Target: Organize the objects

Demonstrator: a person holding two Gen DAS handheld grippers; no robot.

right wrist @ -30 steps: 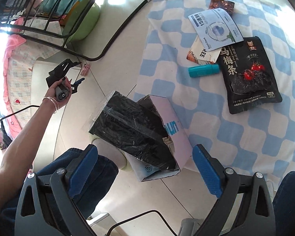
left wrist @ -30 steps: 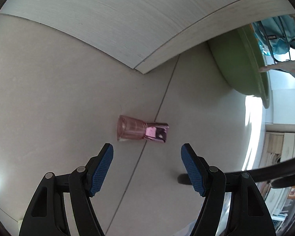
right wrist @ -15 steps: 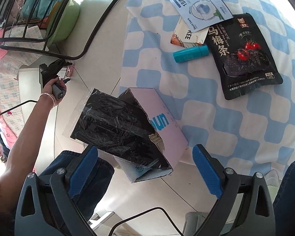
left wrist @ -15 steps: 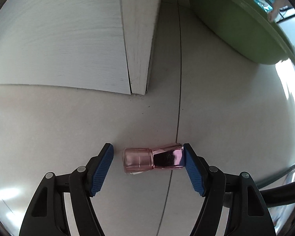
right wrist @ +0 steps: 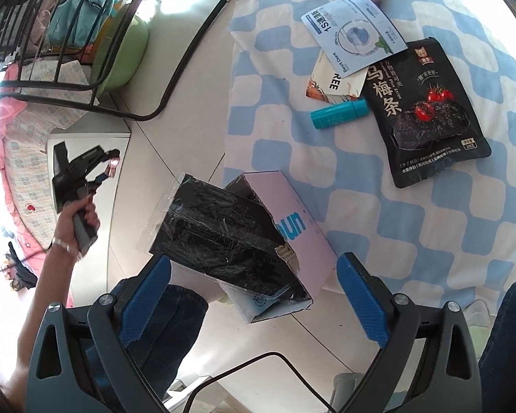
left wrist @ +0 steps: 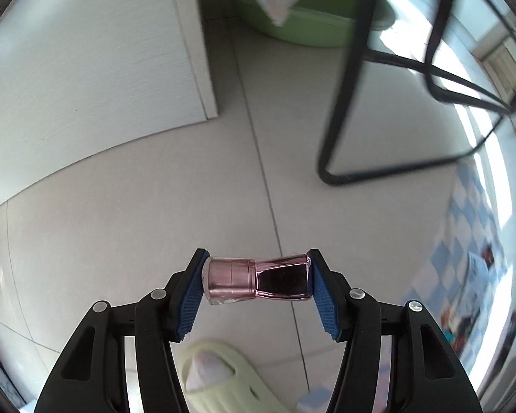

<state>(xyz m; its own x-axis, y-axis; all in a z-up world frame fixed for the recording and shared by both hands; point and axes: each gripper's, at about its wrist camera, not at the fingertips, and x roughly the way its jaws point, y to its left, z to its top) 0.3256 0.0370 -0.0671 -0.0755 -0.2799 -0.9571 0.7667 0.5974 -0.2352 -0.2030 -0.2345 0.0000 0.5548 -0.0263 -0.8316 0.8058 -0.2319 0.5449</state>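
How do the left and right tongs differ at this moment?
The left tongs are shut on a pink bottle, gripped end to end and clear of the floor; the right tongs are open and hold nothing. The left tongs have just been closing on the bottle; the right hover above a torn box. Both have blue pads on black arms.

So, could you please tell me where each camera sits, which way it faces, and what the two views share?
Left wrist: on the left gripper, facing down at the tiled floor; jaws, just closing, clamp the pink bottle; a slippered foot shows.
Right wrist: on the right gripper, jaws open, facing down at the lined box and checkered cloth; the left hand shows.
Shared: pink bottle, green basin.
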